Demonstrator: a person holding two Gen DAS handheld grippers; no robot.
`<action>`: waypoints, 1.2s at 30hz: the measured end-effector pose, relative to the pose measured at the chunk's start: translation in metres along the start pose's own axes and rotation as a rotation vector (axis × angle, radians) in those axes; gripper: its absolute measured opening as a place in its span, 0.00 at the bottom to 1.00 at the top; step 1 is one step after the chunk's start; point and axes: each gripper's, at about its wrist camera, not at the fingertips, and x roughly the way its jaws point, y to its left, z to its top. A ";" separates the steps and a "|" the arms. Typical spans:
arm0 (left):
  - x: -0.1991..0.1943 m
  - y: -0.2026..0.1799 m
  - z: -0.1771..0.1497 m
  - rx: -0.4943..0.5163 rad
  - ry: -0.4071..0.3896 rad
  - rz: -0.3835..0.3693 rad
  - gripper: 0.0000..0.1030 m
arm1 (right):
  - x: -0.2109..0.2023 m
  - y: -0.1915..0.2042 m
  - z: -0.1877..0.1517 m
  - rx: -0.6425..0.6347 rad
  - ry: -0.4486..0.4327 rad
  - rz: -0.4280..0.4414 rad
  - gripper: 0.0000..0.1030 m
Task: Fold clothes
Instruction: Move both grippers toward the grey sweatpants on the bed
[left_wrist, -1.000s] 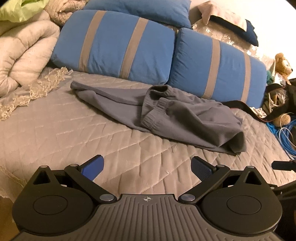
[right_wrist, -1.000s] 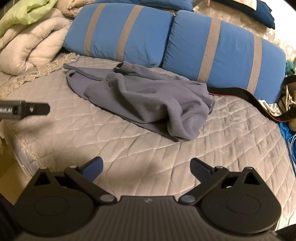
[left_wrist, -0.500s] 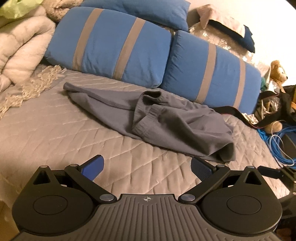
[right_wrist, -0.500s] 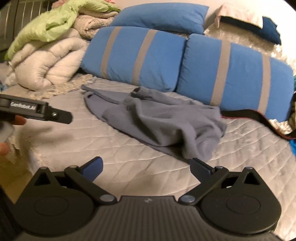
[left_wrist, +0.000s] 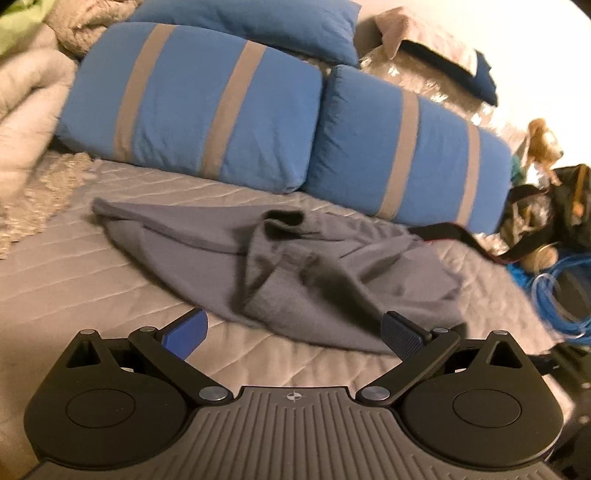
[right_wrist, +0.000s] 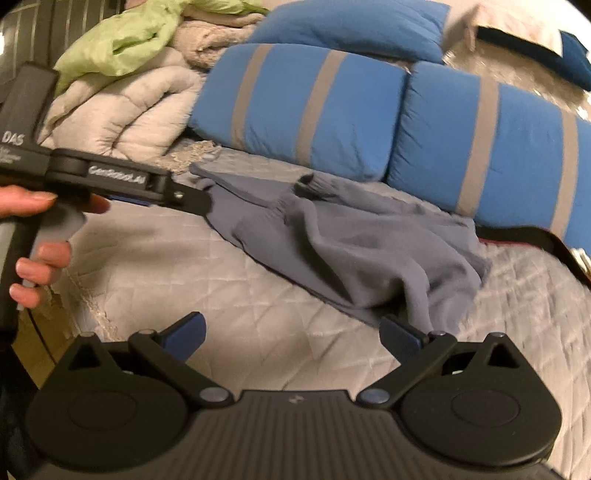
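Gaping wide and holding nothing, the left tongs (left_wrist: 293, 332) hang just above the near hem of the grey garment (left_wrist: 332, 273); the right tongs (right_wrist: 293, 334), equally apart, hover beside its near-right bunched corner. The garment lies rumpled on the quilted bed (left_wrist: 92, 288), long axis running from far left to near right, in front of the striped blue pillows (left_wrist: 207, 122). Each is close to its own end. A hand (right_wrist: 40, 258) grips the left tool's handle, reaching in level from the left.
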 end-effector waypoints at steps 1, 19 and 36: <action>0.001 0.001 0.002 -0.003 -0.009 -0.006 0.99 | 0.003 0.000 0.003 0.000 0.004 0.002 1.00; 0.030 0.013 0.009 -0.022 -0.064 -0.059 0.99 | 0.025 -0.019 0.017 0.032 -0.044 0.099 1.00; -0.013 0.050 0.009 -0.152 -0.081 -0.042 0.99 | 0.088 -0.017 0.077 -0.002 -0.049 0.168 1.00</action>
